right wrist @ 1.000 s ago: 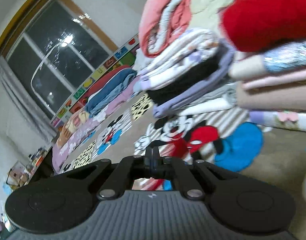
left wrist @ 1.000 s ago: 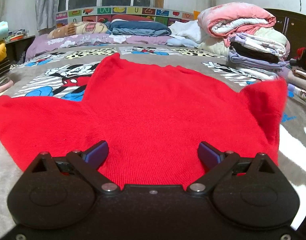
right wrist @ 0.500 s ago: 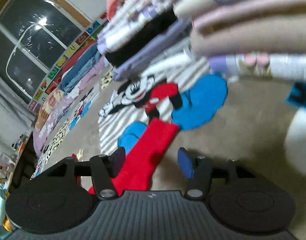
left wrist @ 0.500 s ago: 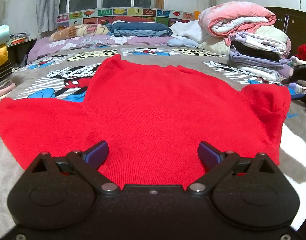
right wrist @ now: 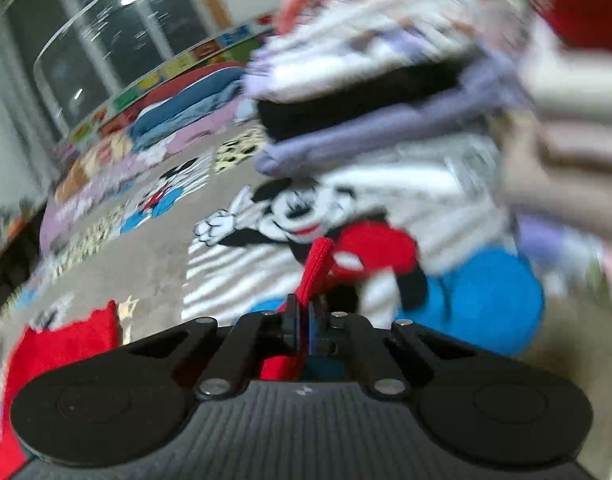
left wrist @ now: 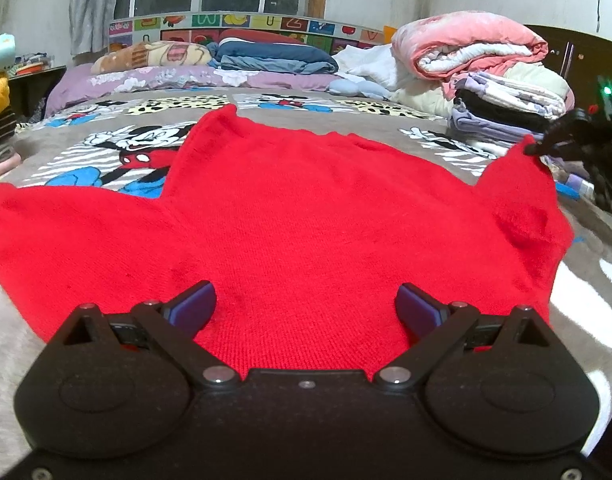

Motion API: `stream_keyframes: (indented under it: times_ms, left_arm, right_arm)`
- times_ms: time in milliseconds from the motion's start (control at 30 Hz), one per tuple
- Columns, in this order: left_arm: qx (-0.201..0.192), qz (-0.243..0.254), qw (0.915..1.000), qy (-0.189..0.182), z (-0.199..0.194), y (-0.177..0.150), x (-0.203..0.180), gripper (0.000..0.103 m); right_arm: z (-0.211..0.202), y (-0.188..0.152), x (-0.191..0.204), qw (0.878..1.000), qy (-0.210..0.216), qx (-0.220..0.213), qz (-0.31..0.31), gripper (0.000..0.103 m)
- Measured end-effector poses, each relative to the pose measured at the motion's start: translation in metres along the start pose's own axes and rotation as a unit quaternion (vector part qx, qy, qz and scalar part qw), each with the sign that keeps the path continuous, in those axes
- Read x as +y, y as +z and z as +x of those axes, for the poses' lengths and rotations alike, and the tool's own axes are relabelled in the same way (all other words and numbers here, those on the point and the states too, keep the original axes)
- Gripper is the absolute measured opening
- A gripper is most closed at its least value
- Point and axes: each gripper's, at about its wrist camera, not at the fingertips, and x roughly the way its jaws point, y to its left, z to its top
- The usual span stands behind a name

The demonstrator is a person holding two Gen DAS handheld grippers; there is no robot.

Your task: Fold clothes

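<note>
A red sweater point(left wrist: 306, 220) is spread flat on a bed blanket point(left wrist: 86, 152) printed with cartoon mice. It lies directly ahead of the left gripper point(left wrist: 306, 308), whose fingers point(left wrist: 194, 304) are held wide apart with nothing between them; the sweater's near hem is seen between and just under the two blue pads. One sleeve is laid out beyond the left finger. The other sleeve point(left wrist: 526, 200) is lifted off the blanket beyond the right finger, its tip pinched by the right gripper point(left wrist: 540, 148) as seen in the left wrist view.

In the right wrist view, heavily blurred, the right gripper point(right wrist: 304, 320) is closed on a narrow red strip of the sweater point(right wrist: 316, 268), which sticks out forward past the fingertips. More red fabric is seen to the left of the fingers. A stack of folded clothes point(right wrist: 386, 100) is seen ahead and to the right of these fingers, resting on the blanket point(right wrist: 146, 260). In the left wrist view the same stack point(left wrist: 506, 104) sits far ahead, right of the fingers, topped by a rolled pink quilt point(left wrist: 466, 48).
</note>
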Motion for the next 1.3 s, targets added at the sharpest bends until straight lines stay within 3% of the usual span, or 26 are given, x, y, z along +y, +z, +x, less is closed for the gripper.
stream_keyframes:
  times_ms: [133, 433, 467, 533, 633, 700, 800, 900, 1000, 1100, 1200, 1300]
  left_arm:
    - [0.0, -0.001, 1.0, -0.002, 0.0, 0.0, 0.0, 0.098]
    - [0.0, -0.002, 1.0, -0.004, 0.0, 0.0, 0.001, 0.098]
    - [0.0, -0.002, 1.0, -0.004, 0.0, 0.0, 0.001, 0.098]
    - [0.0, -0.002, 1.0, -0.004, 0.0, 0.0, 0.001, 0.098]
    - [0.0, -0.002, 1.0, -0.004, 0.0, 0.0, 0.001, 0.098]
    - [0.001, -0.001, 1.0, -0.003, 0.0, 0.0, 0.001, 0.098]
    - [0.002, 0.002, 1.0, -0.001, 0.0, 0.0, 0.0, 0.098]
    - [0.002, 0.003, 1.0, 0.002, 0.0, 0.0, 0.0, 0.098]
    - [-0.001, 0.005, 1.0, 0.005, -0.002, 0.0, -0.001, 0.098]
    - [-0.002, 0.008, 0.9999, 0.009, -0.006, -0.001, -0.001, 0.098]
    - [-0.004, 0.006, 0.9999, 0.014, -0.009, 0.0, 0.0, 0.098]
    - [-0.007, -0.003, 0.9998, 0.018, -0.013, 0.002, 0.003, 0.098]
  right_arm:
    - [0.013, 0.015, 0.015, 0.998, -0.012, 0.009, -0.06, 0.006]
    - [0.046, 0.013, 0.034, 0.987, -0.075, 0.044, -0.136, 0.007]
    - [0.046, 0.013, 0.035, 0.986, -0.084, 0.042, -0.136, 0.007]
    - [0.034, 0.014, 0.039, 0.984, -0.106, 0.017, -0.141, 0.02]
    - [0.008, 0.009, 0.049, 0.981, -0.112, -0.014, -0.159, 0.024]
    - [-0.011, 0.002, 0.059, 0.983, -0.089, -0.024, -0.158, 0.026]
    - [-0.05, -0.03, 0.094, 0.984, -0.005, -0.019, -0.177, 0.026]
    - [-0.087, -0.079, 0.133, 0.976, 0.106, 0.002, -0.192, 0.024]
    - [-0.106, -0.129, 0.16, 0.964, 0.169, 0.03, -0.205, 0.022]
    - [-0.096, -0.173, 0.155, 0.962, 0.139, 0.079, -0.219, 0.021]
    - [-0.105, -0.174, 0.111, 0.982, 0.14, 0.066, -0.108, 0.002]
    - [-0.123, -0.169, 0.105, 0.985, 0.112, 0.069, -0.112, 0.001]
